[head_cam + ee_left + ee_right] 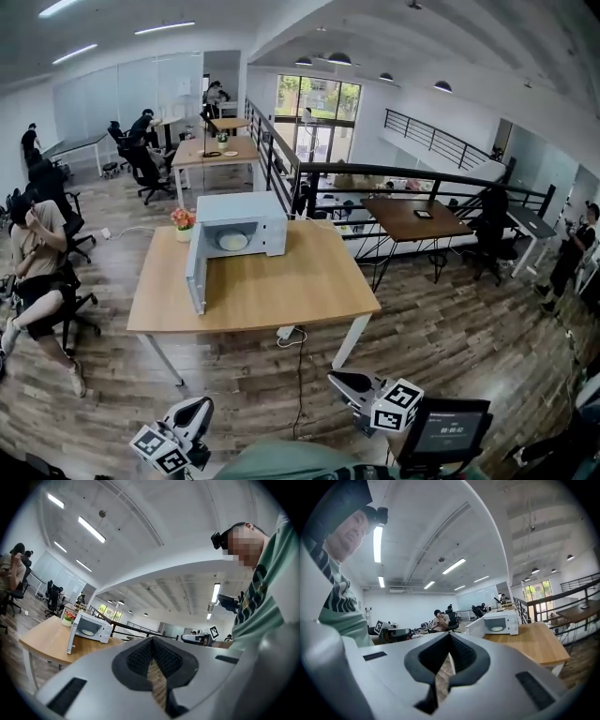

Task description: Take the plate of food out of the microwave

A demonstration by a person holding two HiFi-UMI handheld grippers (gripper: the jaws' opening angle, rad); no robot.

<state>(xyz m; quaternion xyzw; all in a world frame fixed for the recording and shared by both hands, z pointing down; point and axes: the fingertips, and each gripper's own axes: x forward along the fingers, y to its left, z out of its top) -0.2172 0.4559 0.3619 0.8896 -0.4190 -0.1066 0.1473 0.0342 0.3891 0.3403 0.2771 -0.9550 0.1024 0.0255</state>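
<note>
A white microwave (242,223) stands at the back left of a wooden table (281,291), its door (196,267) swung wide open to the left. Inside lies a pale plate of food (232,241). Both grippers are held low and well short of the table. My left gripper (192,414) is at the bottom left and my right gripper (349,382) at the bottom right. In the left gripper view the jaws (152,641) are shut and empty, with the microwave (91,627) far off. The right gripper (449,637) is likewise shut on nothing, and the microwave (501,622) and plate (497,628) are distant.
A pot of flowers (183,223) sits beside the microwave's left rear. A person sits on a chair (37,262) left of the table. A black railing (403,178) and a dark table (412,220) lie behind. A cable (298,361) hangs under the table's front edge.
</note>
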